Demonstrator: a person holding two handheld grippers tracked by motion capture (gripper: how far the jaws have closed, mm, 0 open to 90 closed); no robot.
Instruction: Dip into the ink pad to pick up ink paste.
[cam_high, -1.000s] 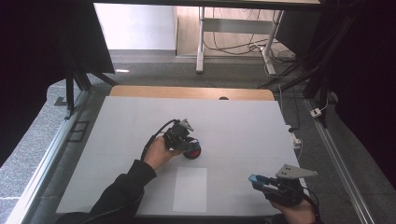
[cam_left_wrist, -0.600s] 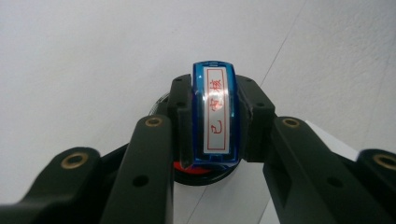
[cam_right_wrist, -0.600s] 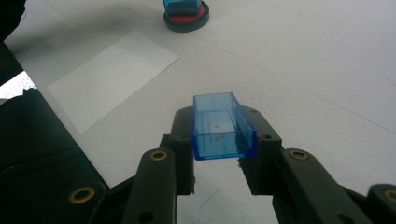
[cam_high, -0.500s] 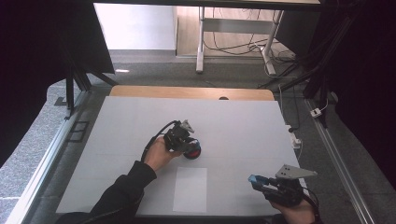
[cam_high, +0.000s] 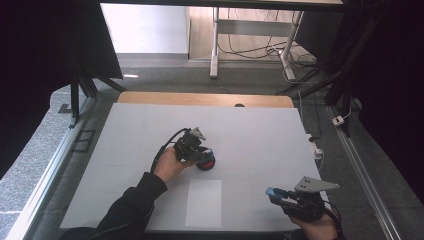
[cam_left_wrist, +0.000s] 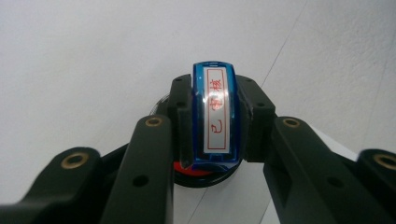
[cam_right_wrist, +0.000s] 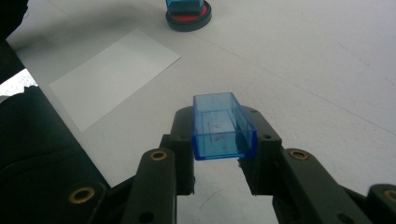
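Note:
My left gripper (cam_high: 196, 150) is near the middle of the white table, shut on a blue stamp (cam_left_wrist: 215, 116) that bears a white label with red characters. The stamp stands on a round ink pad (cam_left_wrist: 198, 171) with a red face and dark rim, seen in the high view as a red disc (cam_high: 206, 161). At the table's front right, my right gripper (cam_high: 274, 194) is shut on a clear blue rectangular cap (cam_right_wrist: 223, 127), held above the table with its open side up. From the right gripper view, the ink pad (cam_right_wrist: 188, 19) and stamp (cam_right_wrist: 184, 4) show farther off.
A white sheet of paper (cam_high: 203, 202) lies flat near the front edge, between the two grippers, and also shows in the right gripper view (cam_right_wrist: 114, 74). The table top (cam_high: 260, 135) is white with a wooden strip (cam_high: 200, 98) along its far edge. Cables and table legs stand beyond.

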